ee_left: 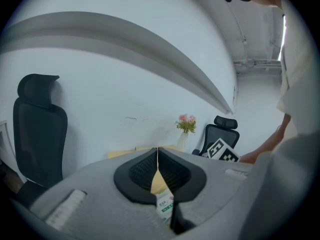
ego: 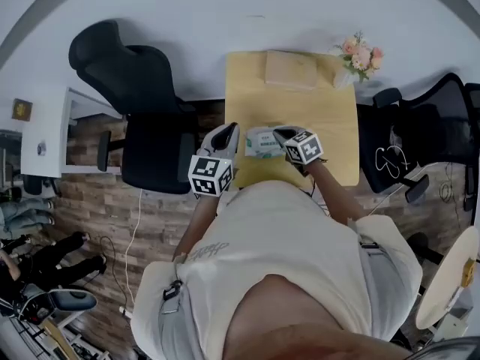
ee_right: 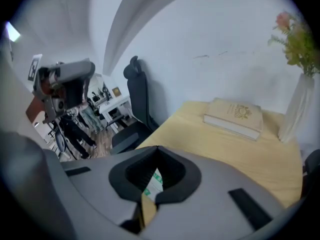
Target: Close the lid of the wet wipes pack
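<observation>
The white and green wet wipes pack [ego: 262,142] lies near the front edge of the yellow table [ego: 330,118]. My left gripper [ego: 229,135] is at the pack's left end and my right gripper [ego: 284,136] is over its right end. In the left gripper view the left gripper [ee_left: 158,150] has its jaw tips pressed together, and a strip of the pack [ee_left: 165,207] shows through the gap below them. The right gripper [ee_right: 158,148] is likewise shut, with the pack [ee_right: 153,182] seen through its lower gap. The lid is hidden.
A tan book [ego: 290,70] lies at the table's far edge, and a vase of pink flowers [ego: 358,57] stands at the far right corner. Black office chairs stand to the left [ego: 142,118] and right [ego: 420,137] of the table.
</observation>
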`<state>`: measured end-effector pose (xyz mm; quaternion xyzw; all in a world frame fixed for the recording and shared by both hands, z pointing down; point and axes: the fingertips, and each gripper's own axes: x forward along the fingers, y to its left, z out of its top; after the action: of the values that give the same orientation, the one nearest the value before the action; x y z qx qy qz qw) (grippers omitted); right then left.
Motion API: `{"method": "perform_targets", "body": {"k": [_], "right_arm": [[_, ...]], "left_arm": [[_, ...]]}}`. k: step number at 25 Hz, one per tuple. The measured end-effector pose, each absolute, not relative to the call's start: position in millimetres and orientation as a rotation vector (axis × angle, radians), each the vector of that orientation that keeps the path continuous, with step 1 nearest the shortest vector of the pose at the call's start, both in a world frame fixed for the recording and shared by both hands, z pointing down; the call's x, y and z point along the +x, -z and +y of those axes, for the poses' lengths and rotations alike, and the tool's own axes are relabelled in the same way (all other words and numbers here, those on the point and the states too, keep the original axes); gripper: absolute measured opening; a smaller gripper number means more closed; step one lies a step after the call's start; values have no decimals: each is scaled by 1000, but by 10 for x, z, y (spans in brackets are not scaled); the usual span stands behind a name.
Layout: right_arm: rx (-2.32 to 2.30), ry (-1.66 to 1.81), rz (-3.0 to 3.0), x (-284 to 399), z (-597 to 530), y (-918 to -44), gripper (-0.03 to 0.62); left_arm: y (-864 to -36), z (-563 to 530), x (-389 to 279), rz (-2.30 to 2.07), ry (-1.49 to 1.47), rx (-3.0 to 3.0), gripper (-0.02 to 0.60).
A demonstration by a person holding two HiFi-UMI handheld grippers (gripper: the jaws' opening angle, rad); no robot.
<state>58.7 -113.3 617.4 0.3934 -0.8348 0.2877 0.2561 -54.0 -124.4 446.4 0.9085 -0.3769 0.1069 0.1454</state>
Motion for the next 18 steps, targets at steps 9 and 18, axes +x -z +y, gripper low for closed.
{"method": "perform_targets", "body": {"k": [9, 18], "right_arm": [[1253, -668, -2470, 835, -1393, -5061, 2], [1299, -441, -2624, 999, -1360, -4148, 2]], "left_arm": [[-4219, -1498, -167, -1012, -284, 2708, 17], [-3630, -1572, -166, -968, -183, 2791, 17]]}}
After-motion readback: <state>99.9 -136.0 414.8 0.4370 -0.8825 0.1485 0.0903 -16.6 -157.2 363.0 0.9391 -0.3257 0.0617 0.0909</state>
